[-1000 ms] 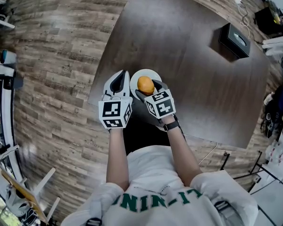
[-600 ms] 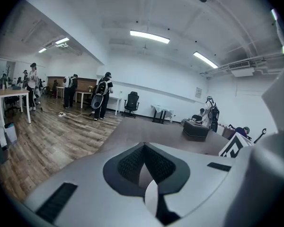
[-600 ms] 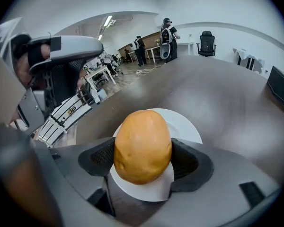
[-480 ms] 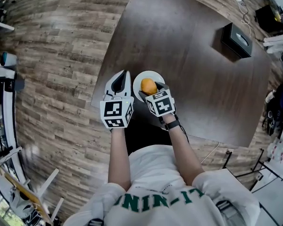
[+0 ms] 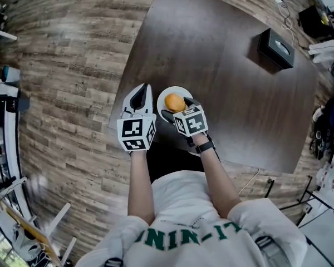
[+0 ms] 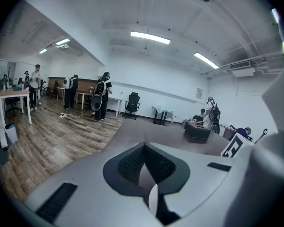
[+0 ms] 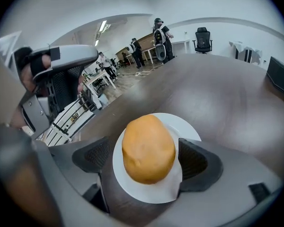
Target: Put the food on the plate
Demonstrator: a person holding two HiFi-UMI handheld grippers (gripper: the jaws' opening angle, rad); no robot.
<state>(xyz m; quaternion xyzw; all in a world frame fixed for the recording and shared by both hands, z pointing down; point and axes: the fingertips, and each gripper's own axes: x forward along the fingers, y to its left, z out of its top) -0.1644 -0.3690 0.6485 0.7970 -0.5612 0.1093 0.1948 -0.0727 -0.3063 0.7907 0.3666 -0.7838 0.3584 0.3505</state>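
Observation:
An orange, bun-like piece of food (image 7: 148,148) lies on a small white plate (image 7: 189,126) near the front edge of the dark table. My right gripper (image 7: 144,160) straddles it and its jaws are opening. Plate shows between the food and each pad, so neither pad presses on it. In the head view the food (image 5: 174,102) sits on the plate (image 5: 166,92) just beyond my right gripper (image 5: 177,108). My left gripper (image 5: 146,89) hovers just left of the plate with its jaws together and nothing between them.
The dark brown table (image 5: 222,65) stretches away beyond the plate, with a black box (image 5: 276,48) at its far right corner. Wood floor (image 5: 72,65) lies to the left. People, desks and chairs stand far off in the room (image 6: 102,96).
The right gripper's jaws have spread away from the food, which now rests on the plate. Both grippers have stayed almost where they were.

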